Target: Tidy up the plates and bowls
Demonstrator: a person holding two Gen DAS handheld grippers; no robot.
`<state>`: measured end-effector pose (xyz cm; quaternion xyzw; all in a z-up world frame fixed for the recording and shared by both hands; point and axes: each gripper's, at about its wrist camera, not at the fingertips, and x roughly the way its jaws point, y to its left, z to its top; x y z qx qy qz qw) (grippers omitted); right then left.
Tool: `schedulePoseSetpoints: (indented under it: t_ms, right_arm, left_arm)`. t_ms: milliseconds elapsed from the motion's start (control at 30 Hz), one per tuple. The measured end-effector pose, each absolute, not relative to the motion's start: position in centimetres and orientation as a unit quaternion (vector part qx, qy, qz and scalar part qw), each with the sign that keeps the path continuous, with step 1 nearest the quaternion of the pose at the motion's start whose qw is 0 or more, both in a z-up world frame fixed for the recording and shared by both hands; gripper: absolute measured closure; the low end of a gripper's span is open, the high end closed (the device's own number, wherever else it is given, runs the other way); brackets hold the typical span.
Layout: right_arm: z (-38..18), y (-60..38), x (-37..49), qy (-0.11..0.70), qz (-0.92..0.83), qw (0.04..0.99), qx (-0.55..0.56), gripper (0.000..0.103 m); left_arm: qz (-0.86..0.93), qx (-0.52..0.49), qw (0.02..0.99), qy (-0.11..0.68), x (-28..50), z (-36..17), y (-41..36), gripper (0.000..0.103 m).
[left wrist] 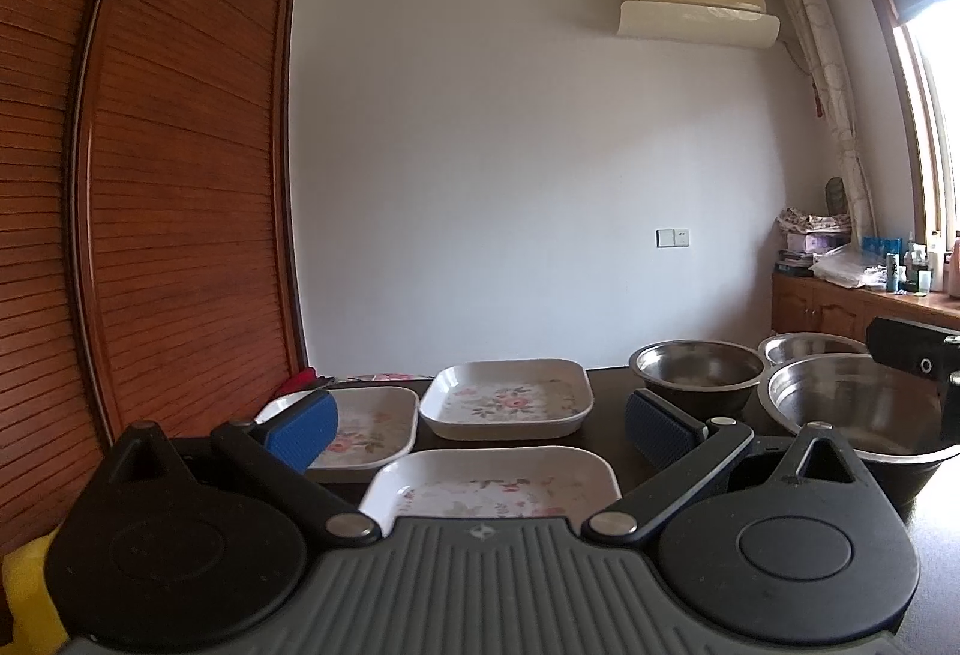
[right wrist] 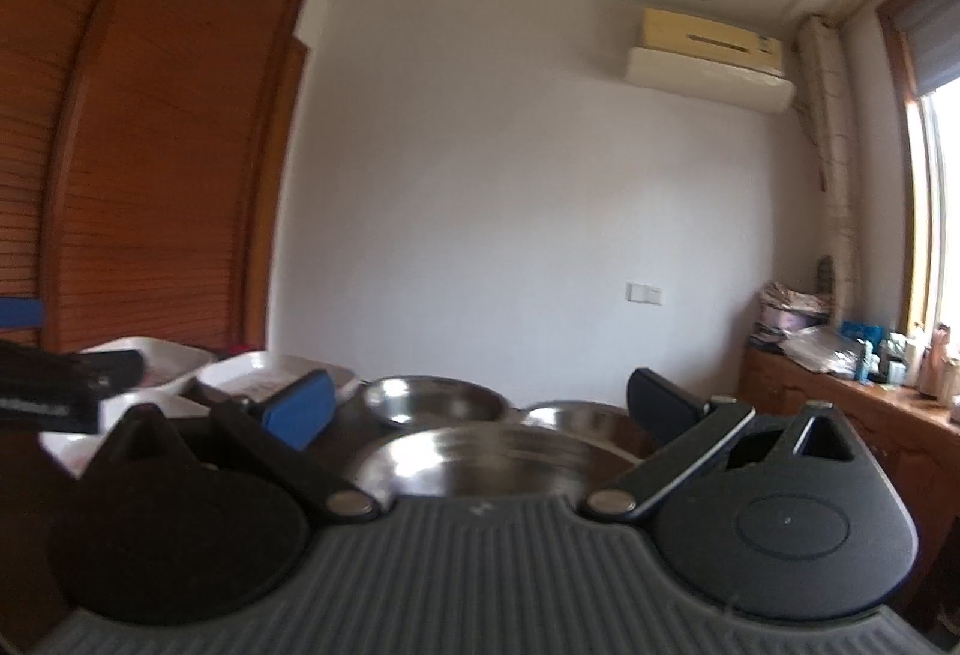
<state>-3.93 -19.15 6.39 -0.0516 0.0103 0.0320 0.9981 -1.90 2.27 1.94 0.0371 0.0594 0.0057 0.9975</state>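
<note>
**Dishes spread on dark surface, both tools empty**

Dark surface [left wrist: 612, 385] carried three floral square plates and three steel bowls, all empty. Ahead of the left hand-held gripper [left wrist: 480, 424], fingers apart and holding nothing, sat the nearest plate [left wrist: 492, 484], another plate [left wrist: 507, 400] beyond it. The right hand-held gripper [right wrist: 480, 409], also spread wide and empty, faced the nearest bowl [right wrist: 486, 460]. Louvred wooden doors [left wrist: 180, 175] stood left; an air conditioner [left wrist: 696, 3] hung on the white wall.

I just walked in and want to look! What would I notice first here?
Probably the three white flowered dishes on the left of the dark table, and three shiny metal bowls grouped on the right. The left claw and right claw both hang open, holding nothing.
</note>
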Motion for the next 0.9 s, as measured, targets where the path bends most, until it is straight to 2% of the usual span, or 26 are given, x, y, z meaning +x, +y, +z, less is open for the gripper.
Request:
schedulePoseSetpoints:
  t_ms: [600,900]
  right_arm:
    - [7.6,-14.6,-4.9,0.041,0.124,0.989,-0.063,0.0]
    - [7.8,-13.3,-4.8,0.062,0.144,0.986,-0.06,0.0]
  left_arm:
    - [0.022,0.078,0.993,0.083,-3.9,4.5,7.1,0.0]
    - [0.004,0.073,0.986,0.152,-2.5,3.9,9.7,0.0]
